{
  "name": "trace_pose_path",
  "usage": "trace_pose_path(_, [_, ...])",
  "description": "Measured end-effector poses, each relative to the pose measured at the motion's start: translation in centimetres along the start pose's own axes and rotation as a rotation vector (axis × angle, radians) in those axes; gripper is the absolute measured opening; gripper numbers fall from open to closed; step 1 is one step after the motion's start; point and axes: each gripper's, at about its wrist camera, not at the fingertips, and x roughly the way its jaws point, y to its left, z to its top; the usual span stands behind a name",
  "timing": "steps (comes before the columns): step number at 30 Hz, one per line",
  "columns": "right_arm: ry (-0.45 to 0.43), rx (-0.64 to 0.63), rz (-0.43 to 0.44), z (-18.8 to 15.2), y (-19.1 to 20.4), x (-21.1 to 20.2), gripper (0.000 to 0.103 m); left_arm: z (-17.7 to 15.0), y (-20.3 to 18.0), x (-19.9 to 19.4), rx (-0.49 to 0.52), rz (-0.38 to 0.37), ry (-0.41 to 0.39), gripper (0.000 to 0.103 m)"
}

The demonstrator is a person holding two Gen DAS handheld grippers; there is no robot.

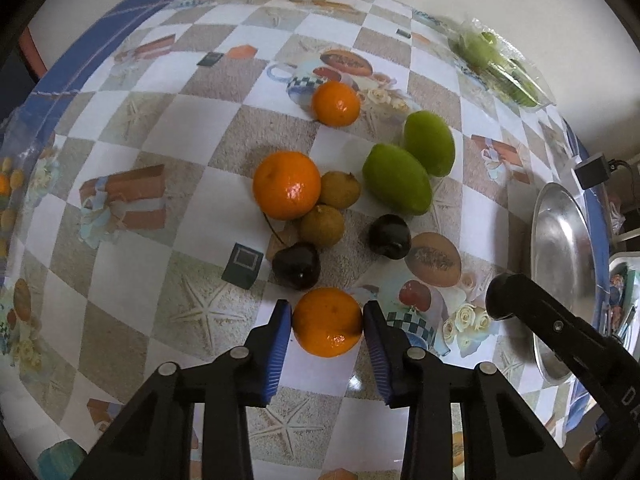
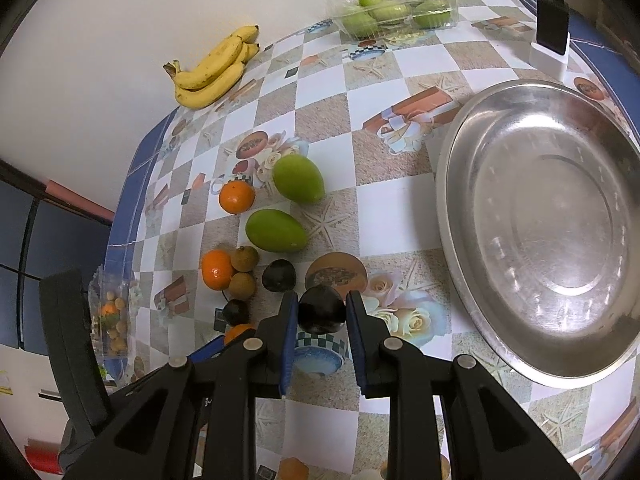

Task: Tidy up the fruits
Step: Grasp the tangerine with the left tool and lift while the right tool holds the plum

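My left gripper [image 1: 327, 314] is shut on an orange [image 1: 328, 322], blue pads touching both its sides, low over the table. My right gripper [image 2: 322, 310] is shut on a dark plum [image 2: 322, 310]. Loose on the patterned tablecloth lie two more oranges [image 1: 287, 185] [image 1: 336, 103], two green mangoes [image 1: 397, 179] [image 1: 429, 143], two brown longans [image 1: 340, 189] [image 1: 322, 225] and two dark plums [image 1: 296, 265] [image 1: 389, 236]. A wide steel bowl [image 2: 544, 224] stands empty to the right of the fruit.
A banana bunch [image 2: 214, 68] lies at the table's far edge by the wall. A clear box of green fruit [image 2: 394, 6] is at the back. A clear bag of small fruit [image 2: 112, 312] sits at the left edge. A black device on a white base [image 2: 550, 36] stands behind the bowl.
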Motion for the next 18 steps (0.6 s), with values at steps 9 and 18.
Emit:
trace_pose_path(9, [-0.017,0.019,0.016,0.3,-0.7,-0.5,0.025,0.6,-1.1,-1.9,0.034,-0.027,-0.082,0.039])
trace_pose_path(18, [-0.076,0.104,-0.032,1.5,-3.9,-2.3,0.025,1.3,-4.5,-3.0,0.14,-0.043,-0.133,0.039])
